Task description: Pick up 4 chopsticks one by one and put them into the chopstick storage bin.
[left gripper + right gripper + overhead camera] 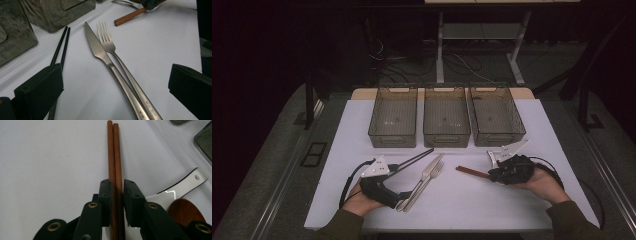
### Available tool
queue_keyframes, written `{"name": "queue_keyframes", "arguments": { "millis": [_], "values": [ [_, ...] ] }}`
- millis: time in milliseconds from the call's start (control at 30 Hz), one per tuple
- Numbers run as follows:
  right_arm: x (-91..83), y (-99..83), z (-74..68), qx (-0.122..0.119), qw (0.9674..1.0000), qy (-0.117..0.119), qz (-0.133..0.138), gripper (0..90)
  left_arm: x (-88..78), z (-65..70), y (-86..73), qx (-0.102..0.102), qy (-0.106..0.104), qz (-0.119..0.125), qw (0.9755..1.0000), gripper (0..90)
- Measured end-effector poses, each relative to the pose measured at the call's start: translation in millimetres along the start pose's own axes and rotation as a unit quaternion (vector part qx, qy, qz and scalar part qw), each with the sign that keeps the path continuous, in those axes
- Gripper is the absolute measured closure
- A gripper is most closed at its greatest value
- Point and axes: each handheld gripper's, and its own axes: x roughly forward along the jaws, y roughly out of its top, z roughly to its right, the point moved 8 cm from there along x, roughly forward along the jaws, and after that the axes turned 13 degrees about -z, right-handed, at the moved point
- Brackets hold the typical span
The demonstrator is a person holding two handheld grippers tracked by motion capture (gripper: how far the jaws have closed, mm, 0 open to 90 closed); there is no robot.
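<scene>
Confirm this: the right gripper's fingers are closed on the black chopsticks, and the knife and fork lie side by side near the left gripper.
Wrong colour. The right gripper grips the brown wooden chopsticks, as the right gripper view shows. The black chopsticks lie untouched beside the knife and fork.

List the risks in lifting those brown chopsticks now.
1. The right gripper clamps two loose brown chopsticks near one end; the long free ends may sag or scissor apart.
2. A white spoon and a wooden spoon lie right beside the jaws and may get dragged along.
3. The open left gripper hovers over the knife and fork; it may nudge them.
</scene>
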Motion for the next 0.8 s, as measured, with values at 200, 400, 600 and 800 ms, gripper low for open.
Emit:
{"name": "queue_keyframes", "arguments": {
  "millis": [200, 400, 600, 800],
  "values": [
    [0.7, 4.1, -5.6, 0.015, 0.9998, -0.013, 0.0, 77.2, -0.5, 0.1, 0.1, 0.0, 0.0, 0.001, 1.0, 0.0],
    [3.3, 7.7, -19.2, 0.018, 0.9997, -0.014, 0.006, 77.2, -1.0, 0.0, -0.3, 0.001, 0.0, 0.0, 1.0, 0.0],
    [16.1, 4.7, -32.2, 0.007, 0.9997, -0.017, -0.015, 77.2, -1.3, 0.5, -0.5, 0.002, 0.0, -0.002, 1.0, 0.0],
    [20.2, 4.5, -35.8, 0.002, 0.9997, -0.019, -0.015, 76.1, -1.1, 1.0, -0.5, 0.002, -0.001, 0.0, 1.0, 0.0]
  ]
}}
